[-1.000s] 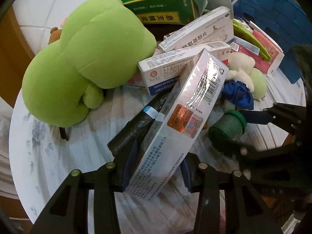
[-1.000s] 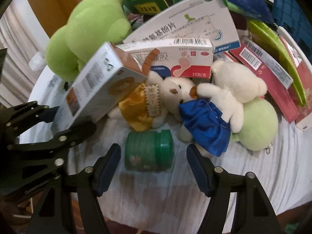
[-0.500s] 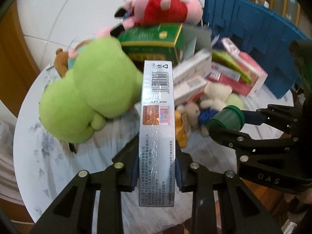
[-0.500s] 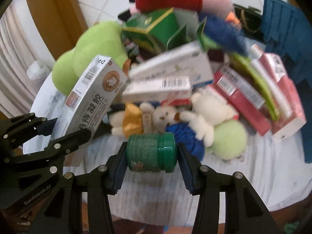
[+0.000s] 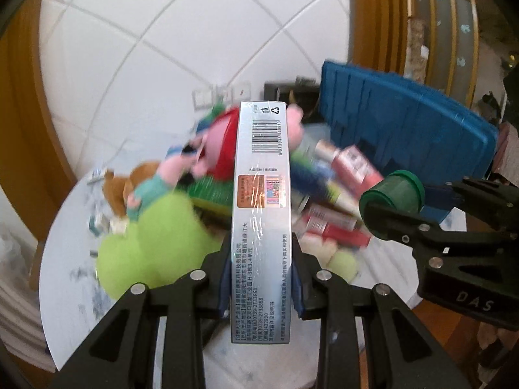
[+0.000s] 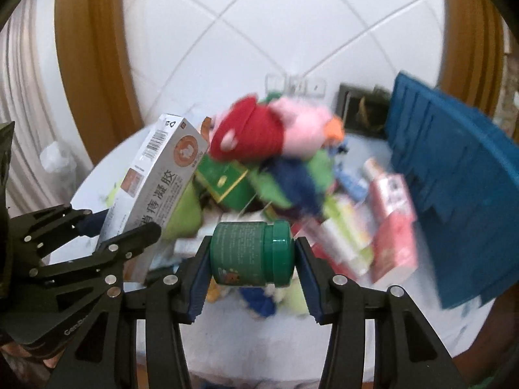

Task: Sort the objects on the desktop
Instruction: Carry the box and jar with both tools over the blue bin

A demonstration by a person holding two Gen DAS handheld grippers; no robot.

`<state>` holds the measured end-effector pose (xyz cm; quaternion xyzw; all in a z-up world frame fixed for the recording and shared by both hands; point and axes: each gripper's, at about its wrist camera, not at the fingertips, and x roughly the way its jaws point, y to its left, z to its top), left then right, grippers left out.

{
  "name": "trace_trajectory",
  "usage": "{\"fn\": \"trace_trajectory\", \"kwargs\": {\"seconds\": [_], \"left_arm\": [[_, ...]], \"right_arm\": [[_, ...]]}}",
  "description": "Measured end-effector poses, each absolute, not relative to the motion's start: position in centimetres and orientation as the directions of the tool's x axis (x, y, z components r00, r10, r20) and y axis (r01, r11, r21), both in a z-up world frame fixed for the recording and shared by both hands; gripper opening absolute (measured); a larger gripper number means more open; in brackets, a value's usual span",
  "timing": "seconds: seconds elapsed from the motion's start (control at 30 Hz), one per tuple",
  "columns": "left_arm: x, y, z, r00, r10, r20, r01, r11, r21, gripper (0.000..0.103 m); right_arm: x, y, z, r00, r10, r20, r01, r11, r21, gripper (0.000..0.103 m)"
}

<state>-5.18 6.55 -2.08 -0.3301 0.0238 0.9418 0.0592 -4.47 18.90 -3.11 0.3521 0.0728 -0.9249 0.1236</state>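
Observation:
My left gripper [image 5: 260, 278] is shut on a long white medicine box [image 5: 261, 214] and holds it up above the round table. The box also shows in the right wrist view [image 6: 155, 191], at the left. My right gripper [image 6: 251, 283] is shut on a small green jar [image 6: 251, 253], lying sideways between the pads, lid to the right. The jar also shows in the left wrist view [image 5: 391, 201], at the right. Both are lifted clear of the pile below.
A pile on the white round table [image 5: 65, 259]: a green plush [image 5: 155, 249], a red and pink plush [image 6: 275, 129], a green box [image 6: 223, 178], pink and red boxes [image 6: 392, 227]. A blue crate [image 6: 454, 175] stands at the right. A tiled wall is behind.
Both grippers have risen well above the table. The left one closed on the white box and lifted it upright. The right one closed on the green jar and lifted it.

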Motion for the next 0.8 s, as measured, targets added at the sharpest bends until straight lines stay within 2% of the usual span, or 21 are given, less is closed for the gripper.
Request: {"fn": "trace_trajectory", "kwargs": {"seconds": [0.17, 0.47, 0.67, 0.8], "left_arm": [[-6.6, 10.9, 1.2, -0.825, 0.117, -0.552, -0.154, -0.988, 0.021, 0.029], [-12.9, 25.8, 6.4, -0.884, 0.137, -0.446, -0.159, -0.987, 0.014, 0.029], [-17.8, 37.8, 10.9, -0.874, 0.170, -0.456, -0.182, -0.983, -0.019, 0.029], [-22.7, 44.9, 13.8, -0.817, 0.231, -0.529, -0.222, -0.972, -0.081, 0.029]], "right_arm": [[-4.7, 22.9, 1.9, -0.796, -0.163, -0.583, 0.246, -0.967, -0.067, 0.048], [-7.5, 37.8, 9.4, -0.897, -0.090, -0.433, 0.164, -0.977, -0.138, 0.048], [-9.5, 50.5, 14.4, -0.918, 0.015, -0.396, 0.075, -0.974, -0.212, 0.048], [-12.7, 58.2, 17.5, -0.906, 0.056, -0.419, 0.063, -0.962, -0.266, 0.048]]}}
